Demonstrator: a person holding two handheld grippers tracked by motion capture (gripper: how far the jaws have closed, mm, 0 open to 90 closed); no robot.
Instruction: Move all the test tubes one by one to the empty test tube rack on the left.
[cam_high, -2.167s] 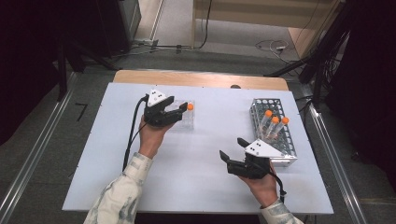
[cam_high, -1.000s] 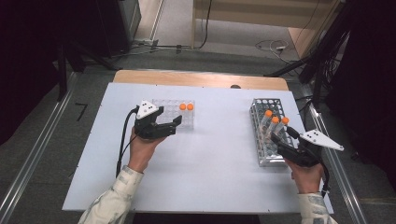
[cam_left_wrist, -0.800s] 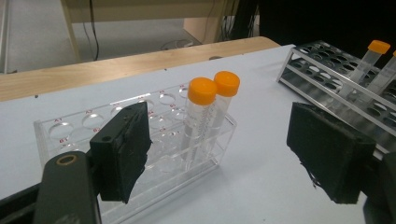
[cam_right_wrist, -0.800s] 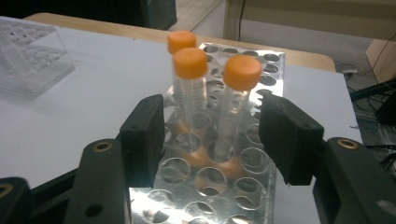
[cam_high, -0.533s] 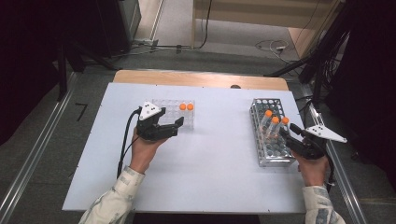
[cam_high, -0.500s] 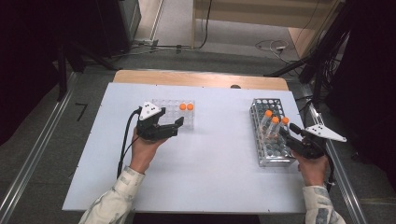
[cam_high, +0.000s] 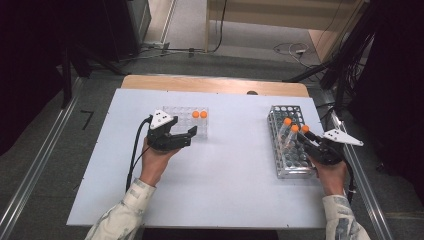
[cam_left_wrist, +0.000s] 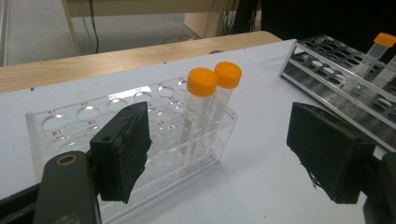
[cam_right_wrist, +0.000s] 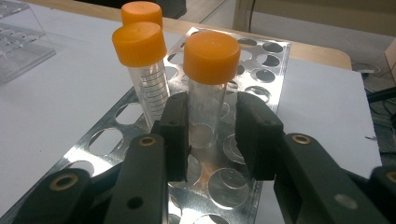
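The right gripper (cam_high: 306, 136) sits at the right edge of the table, over the near part of the metal rack (cam_high: 280, 170). The person's right hand (cam_high: 330, 170) comes up from the bottom of the high view, forearm roughly straight up the frame, and the gripper points up and to the left from it, towards the tubes. In the right gripper view its jaws straddle the nearest orange-capped tube (cam_right_wrist: 208, 88), which stands upright in a hole of the rack. The jaws have just been closing: the left pad lies against the clear tube wall, while a narrow gap shows at the right pad, so the grip is not yet firm. Two more capped tubes (cam_right_wrist: 141, 70) stand just behind and to the left in the same rack.

The left gripper (cam_high: 186, 136) rests near the middle left of the table, held by the left hand (cam_high: 156, 162) with the wrist low and the forearm angled in from the bottom. Its jaws stand wide apart with nothing between them, aimed at the clear plastic rack (cam_left_wrist: 70, 121), where two orange-capped tubes (cam_left_wrist: 205, 107) stand side by side at its right end.
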